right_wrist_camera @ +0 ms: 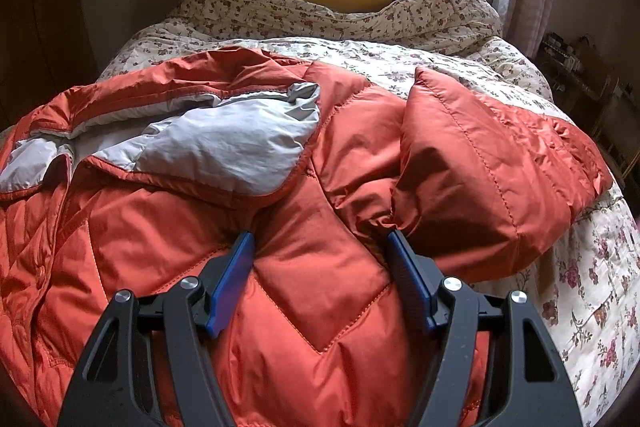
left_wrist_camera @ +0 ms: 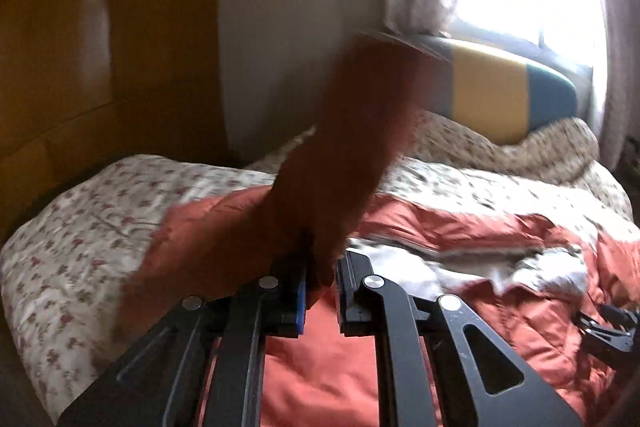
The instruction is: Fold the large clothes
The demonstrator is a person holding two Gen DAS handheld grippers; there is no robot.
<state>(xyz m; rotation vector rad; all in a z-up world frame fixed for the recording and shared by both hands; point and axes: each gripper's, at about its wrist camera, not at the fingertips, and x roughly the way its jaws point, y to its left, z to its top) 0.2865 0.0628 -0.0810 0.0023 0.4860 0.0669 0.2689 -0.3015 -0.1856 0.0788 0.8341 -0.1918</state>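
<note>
On the bed (right_wrist_camera: 592, 307), across its floral quilt, your orange puffer jacket (right_wrist_camera: 320, 287) lies spread out, its grey lining (right_wrist_camera: 224, 143) turned up near the middle. Your left gripper (left_wrist_camera: 322, 279) has its fingers (left_wrist_camera: 300, 303) clamped on a sleeve (left_wrist_camera: 344, 155) of the jacket, which stands up blurred in front of the wall. Your right gripper (right_wrist_camera: 320, 275) has its fingers (right_wrist_camera: 234, 283) spread wide, pressed down into the jacket's padding on either side of a quilted panel, not pinching it.
</note>
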